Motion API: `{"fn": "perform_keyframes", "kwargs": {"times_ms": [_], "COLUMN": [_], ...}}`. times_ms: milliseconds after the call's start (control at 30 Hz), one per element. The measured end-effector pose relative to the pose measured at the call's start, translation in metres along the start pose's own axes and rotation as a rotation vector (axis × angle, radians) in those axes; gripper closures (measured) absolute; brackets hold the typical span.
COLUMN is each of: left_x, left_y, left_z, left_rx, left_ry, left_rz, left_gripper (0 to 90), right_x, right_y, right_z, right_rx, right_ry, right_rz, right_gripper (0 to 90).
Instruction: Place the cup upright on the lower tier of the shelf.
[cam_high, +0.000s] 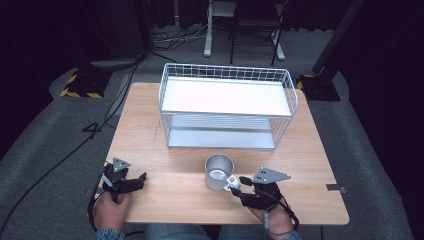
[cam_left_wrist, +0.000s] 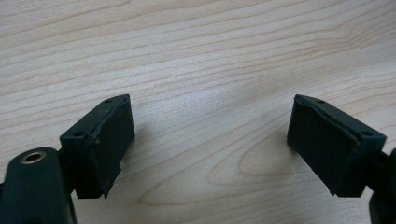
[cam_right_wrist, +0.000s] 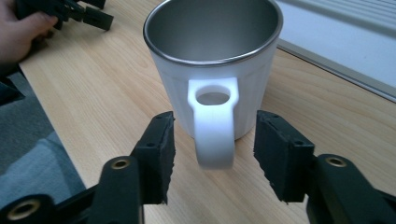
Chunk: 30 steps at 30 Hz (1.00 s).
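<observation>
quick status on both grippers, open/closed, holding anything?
Left gripper: open, nothing between the jaws, bare table under it.
Right gripper: open, jaws either side of the mug handle, pads not touching it.

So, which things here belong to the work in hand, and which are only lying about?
In the work:
- mug, its handle between the open pads of the right tool
- right tool

Lying about:
- wire rack, behind the mug
- left tool, open over bare table
</observation>
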<state>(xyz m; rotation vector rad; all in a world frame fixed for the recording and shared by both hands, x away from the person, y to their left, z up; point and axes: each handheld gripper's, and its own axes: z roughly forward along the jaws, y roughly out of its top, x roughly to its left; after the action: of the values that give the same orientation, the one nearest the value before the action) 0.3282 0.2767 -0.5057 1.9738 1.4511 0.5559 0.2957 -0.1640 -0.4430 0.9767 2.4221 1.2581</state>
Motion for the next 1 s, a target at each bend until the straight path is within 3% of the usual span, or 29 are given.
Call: {"fn": "perform_keyframes", "kwargs": {"times_ms": [133, 400, 533, 767, 900, 1000], "left_x": [0.000, 0.000, 0.000, 0.000, 0.000, 0.000], "left_y": [0.000, 0.000, 0.000, 0.000, 0.000, 0.000], "left_z": [0.000, 0.000, 0.000, 0.000, 0.000, 0.000], "left_rx": [0.000, 0.000, 0.000, 0.000, 0.000, 0.000], "left_ry": [0.000, 0.000, 0.000, 0.000, 0.000, 0.000], "left_rz": [0.000, 0.000, 0.000, 0.000, 0.000, 0.000], "left_gripper": [15.3, 15.3, 15.3, 15.3, 15.3, 15.3], "right_x": [0.005, 0.000, -0.001, 0.001, 0.002, 0.006], "right_y": [0.000, 0.002, 0.003, 0.003, 0.003, 0.003], "right_z": [0.008, 0.014, 0.014, 0.015, 0.015, 0.015], "right_rx": [0.014, 0.016, 0.029, 0.031, 0.026, 0.025], "right_ry": [-0.034, -0.013, 0.016, 0.016, 0.004, -0.038], "right_rz": [-0.040, 0.009, 0.000, -0.008, -0.015, -0.036], "right_gripper": [55.7, 62.5, 69.8, 70.9, 70.9, 71.0]}}
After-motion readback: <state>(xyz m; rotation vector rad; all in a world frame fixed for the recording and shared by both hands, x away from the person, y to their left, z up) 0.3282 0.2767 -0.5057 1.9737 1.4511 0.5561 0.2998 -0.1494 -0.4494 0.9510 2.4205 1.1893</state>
